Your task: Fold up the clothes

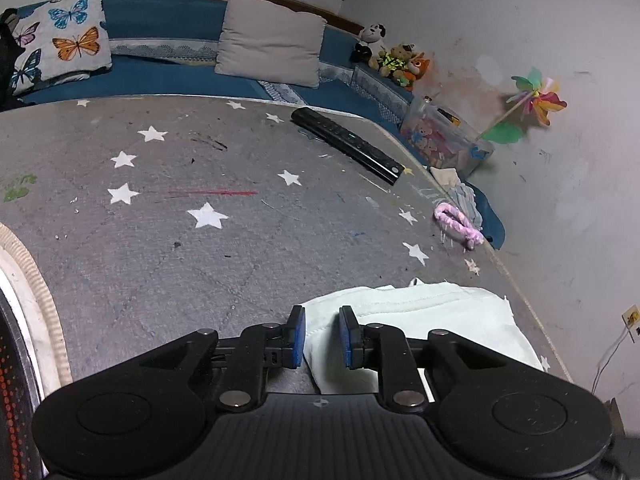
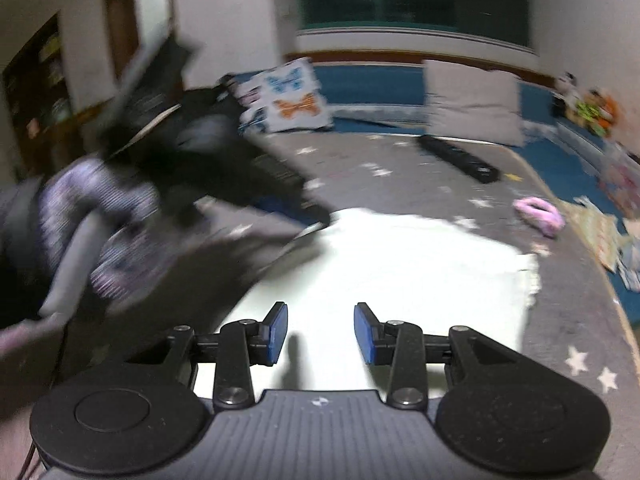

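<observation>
A pale mint folded garment (image 1: 424,328) lies on the grey star-patterned mat (image 1: 168,240). My left gripper (image 1: 322,336) is open over the garment's left edge, its blue pads (image 1: 299,336) apart with cloth showing between them. In the right wrist view the same garment (image 2: 400,272) looks bright white. My right gripper (image 2: 320,332) is open above its near edge and holds nothing. The other gripper and the person's sleeved arm (image 2: 120,216) show blurred at the left, reaching to the garment's far left corner.
A black remote (image 1: 348,144) lies on the mat's far right part. A pink scrunchie (image 1: 458,224) sits at the mat's right edge. Cushions (image 1: 272,46), soft toys (image 1: 400,60), a toy box (image 1: 444,140) and a pinwheel (image 1: 536,100) line the blue bench and wall.
</observation>
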Available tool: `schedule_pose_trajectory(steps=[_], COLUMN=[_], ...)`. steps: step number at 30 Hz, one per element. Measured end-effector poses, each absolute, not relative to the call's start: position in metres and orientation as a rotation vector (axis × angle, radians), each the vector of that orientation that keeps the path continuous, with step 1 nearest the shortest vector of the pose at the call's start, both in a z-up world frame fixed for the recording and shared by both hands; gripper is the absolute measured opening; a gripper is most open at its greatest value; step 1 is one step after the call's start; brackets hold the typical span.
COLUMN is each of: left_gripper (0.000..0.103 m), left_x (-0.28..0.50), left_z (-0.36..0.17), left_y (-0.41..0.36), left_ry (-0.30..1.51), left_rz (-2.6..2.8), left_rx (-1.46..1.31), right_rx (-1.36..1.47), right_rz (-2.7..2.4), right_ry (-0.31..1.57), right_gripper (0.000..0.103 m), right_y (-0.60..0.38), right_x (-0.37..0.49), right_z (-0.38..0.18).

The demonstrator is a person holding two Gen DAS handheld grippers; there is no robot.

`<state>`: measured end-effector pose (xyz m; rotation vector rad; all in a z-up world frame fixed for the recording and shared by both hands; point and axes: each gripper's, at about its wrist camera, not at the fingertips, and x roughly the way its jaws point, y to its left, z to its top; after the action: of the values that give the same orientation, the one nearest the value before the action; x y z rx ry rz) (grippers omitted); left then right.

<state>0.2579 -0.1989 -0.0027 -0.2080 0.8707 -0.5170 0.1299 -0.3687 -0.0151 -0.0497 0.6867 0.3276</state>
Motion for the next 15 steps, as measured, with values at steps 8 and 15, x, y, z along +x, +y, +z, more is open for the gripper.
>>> schedule_pose_trajectory(steps=[8,15], left_gripper=[0.005,0.001], left_x=[0.262,0.265], left_z=[-0.004,-0.005], left_y=[-0.202,-0.205], left_ry=[0.847,0.822], left_rz=[-0.542,-0.537], left_rx=[-0.181,-0.157], right_rx=[-0.154,-0.227], right_rz=[0.510,0.531], right_ry=[0.711,0.694], right_gripper=[0.033,0.026], right_y=[-0.325,-0.310], right_x=[0.104,0.085], right_z=[-0.026,-0.034])
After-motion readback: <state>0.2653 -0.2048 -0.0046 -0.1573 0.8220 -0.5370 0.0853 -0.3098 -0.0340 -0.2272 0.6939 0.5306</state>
